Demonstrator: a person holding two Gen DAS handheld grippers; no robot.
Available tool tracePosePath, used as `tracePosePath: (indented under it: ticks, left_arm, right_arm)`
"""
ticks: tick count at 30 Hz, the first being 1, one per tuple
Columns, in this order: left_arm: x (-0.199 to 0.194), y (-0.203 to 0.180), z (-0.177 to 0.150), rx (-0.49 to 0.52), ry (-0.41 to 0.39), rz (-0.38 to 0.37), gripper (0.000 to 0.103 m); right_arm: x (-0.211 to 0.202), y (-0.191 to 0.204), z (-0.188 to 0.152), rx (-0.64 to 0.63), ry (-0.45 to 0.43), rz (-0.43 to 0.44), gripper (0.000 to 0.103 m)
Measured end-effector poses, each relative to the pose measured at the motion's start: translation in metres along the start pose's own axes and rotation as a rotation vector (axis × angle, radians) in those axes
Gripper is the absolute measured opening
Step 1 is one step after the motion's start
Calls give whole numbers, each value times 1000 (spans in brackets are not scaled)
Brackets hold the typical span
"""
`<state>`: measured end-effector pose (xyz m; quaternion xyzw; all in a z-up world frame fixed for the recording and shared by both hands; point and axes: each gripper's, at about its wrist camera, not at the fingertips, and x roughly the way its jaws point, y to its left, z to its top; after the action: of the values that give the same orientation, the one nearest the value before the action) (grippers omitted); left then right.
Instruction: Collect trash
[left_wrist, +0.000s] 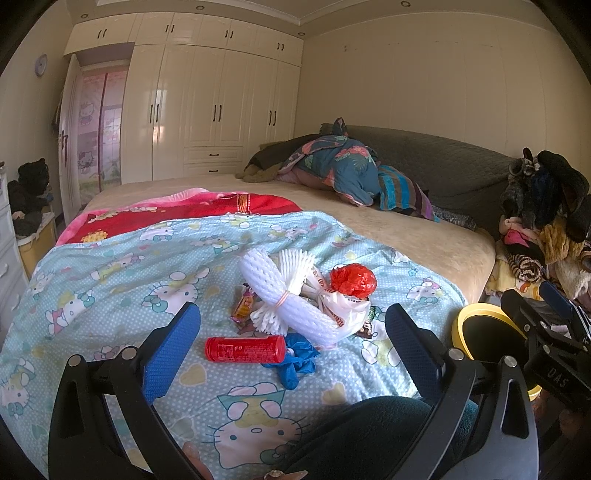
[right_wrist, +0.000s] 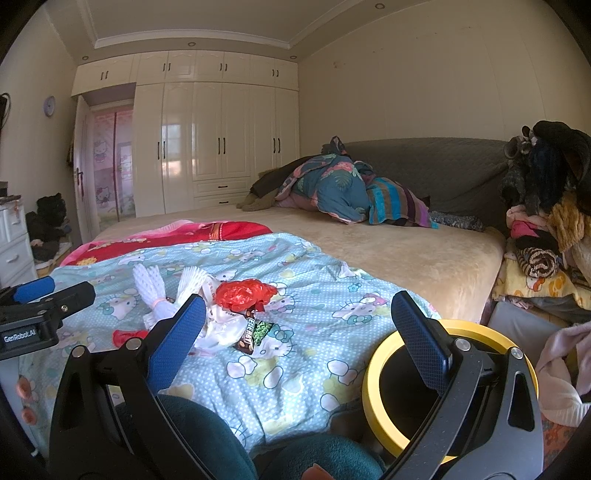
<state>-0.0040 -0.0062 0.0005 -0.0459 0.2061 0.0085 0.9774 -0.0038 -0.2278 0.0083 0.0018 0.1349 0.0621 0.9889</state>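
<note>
Just ahead of L jaws: red tube (left_wrist: 245, 349).

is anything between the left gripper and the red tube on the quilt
Nothing visible. The left gripper is open and the red tube lies on the quilt just ahead of its fingertips, with only bare quilt before it. A crumpled blue glove touches the tube's right end, beside it, not in front.

Right gripper (right_wrist: 297, 332) fingers spread wide, empty, above blue quilt (right_wrist: 314, 369). Red crumpled bag (right_wrist: 243, 293), snack wrapper (right_wrist: 256, 332) between fingers. Yellow-rimmed bin (right_wrist: 373, 380) beside bed.
</note>
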Motion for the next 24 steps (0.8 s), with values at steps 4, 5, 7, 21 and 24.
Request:
tracePosePath:
  ticks: [4, 5, 7, 21, 24]
  left_arm:
    - [-1, 0, 1, 1, 3, 0, 97]
    - [-2, 1, 2, 1, 6, 1, 97]
    - [-3, 4, 5, -2, 9, 2, 97]
    - [14, 13, 11, -32, 35, -36, 97]
    - [19, 20, 15, -48, 32, -21, 97]
  right_arm:
    - [-1, -2, 1, 0, 1, 0, 93]
    - [-1, -2, 1, 0, 1, 0, 93]
    - [-1, -2, 1, 1, 2, -1, 93]
    - [15, 5, 6, 2, 45, 59, 93]
    - [29, 13, 11, -10, 65, 89, 93]
